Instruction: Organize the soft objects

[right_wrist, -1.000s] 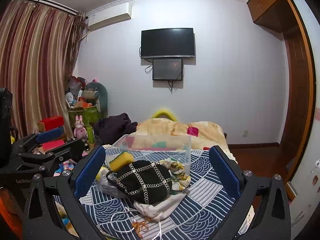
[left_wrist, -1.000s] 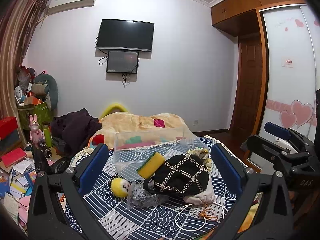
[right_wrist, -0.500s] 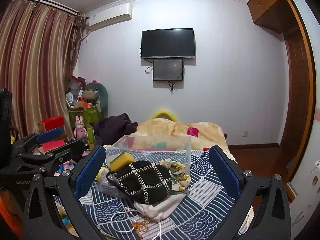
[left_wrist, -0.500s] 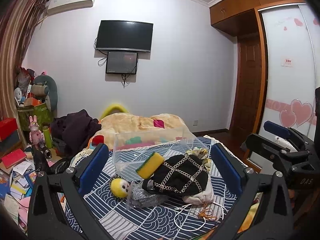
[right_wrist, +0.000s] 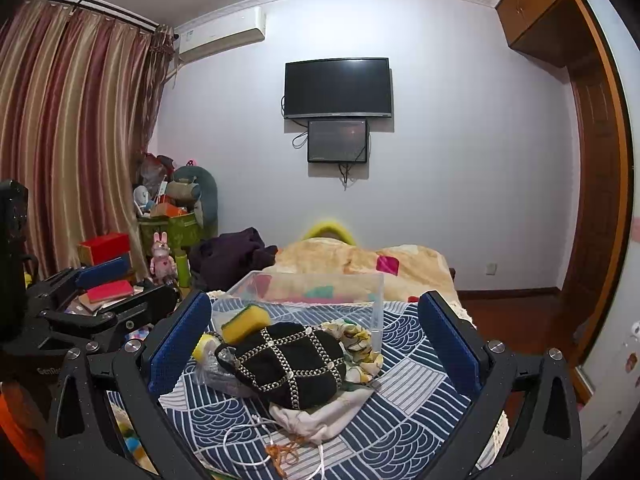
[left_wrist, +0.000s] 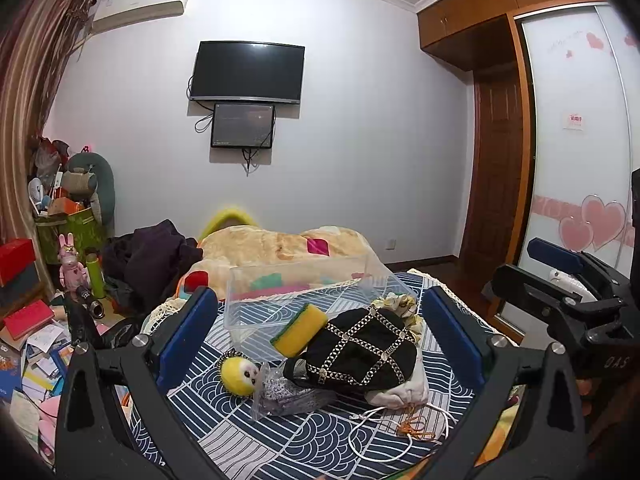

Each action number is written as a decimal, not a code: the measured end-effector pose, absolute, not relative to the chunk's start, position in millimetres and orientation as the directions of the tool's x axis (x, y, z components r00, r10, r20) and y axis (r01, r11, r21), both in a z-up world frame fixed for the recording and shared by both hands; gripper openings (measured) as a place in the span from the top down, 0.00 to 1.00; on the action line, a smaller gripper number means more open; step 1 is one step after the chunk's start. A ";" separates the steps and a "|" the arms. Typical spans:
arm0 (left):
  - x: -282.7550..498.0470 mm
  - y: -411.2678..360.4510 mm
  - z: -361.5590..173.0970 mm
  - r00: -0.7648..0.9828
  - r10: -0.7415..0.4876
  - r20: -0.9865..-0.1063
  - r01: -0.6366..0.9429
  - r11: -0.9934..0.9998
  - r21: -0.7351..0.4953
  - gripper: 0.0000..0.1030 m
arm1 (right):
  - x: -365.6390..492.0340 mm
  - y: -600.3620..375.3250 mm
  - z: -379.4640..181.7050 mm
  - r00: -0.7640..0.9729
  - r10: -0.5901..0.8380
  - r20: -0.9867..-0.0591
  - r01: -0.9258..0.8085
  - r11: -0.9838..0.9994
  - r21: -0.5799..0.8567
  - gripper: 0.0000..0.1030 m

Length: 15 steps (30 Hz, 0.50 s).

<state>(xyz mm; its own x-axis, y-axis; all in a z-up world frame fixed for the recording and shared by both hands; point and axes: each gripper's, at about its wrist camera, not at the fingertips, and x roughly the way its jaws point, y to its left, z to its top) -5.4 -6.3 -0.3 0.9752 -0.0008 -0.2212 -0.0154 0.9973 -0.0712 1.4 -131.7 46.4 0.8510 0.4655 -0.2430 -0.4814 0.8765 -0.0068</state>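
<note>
Left wrist view: both the left gripper [left_wrist: 320, 340] and right gripper [right_wrist: 316, 336] are held wide and empty above the bed [left_wrist: 248, 440], where the black pouch [left_wrist: 360, 354], piled against the clear bin [left_wrist: 304, 292], could be snagged by its chains.

Left wrist view: looked along the left gripper [left_wrist: 320, 332] toward the television [left_wrist: 247, 72] at 12 o'clock, near the bed's foot.
Right wrist view: looked the same way past the right gripper [right_wrist: 316, 336], with curtains [right_wrist: 68, 140] at 10 o'clock.
Shared: black cap [left_wrist: 360, 348] [right_wrist: 288, 364], clear bin [left_wrist: 304, 296] [right_wrist: 316, 296], television [right_wrist: 338, 88].
Cross-sight: each saw the other at its edge.
</note>
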 end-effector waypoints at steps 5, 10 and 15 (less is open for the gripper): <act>-5.3 -6.4 -0.2 0.975 -0.001 -0.221 -0.015 0.997 -0.071 0.00 | 1.6 -131.0 46.5 0.849 0.468 -0.245 -0.484 0.875 -0.004 0.00; -5.1 -6.8 -0.2 0.975 0.000 -0.222 -0.016 0.998 -0.068 0.00 | 1.5 -130.2 44.8 0.846 0.473 -0.247 -0.489 0.872 -0.004 0.00; -5.3 -6.3 -0.1 0.975 0.000 -0.220 -0.015 0.998 -0.068 0.00 | 1.7 -130.2 44.4 0.845 0.474 -0.247 -0.489 0.872 -0.003 0.00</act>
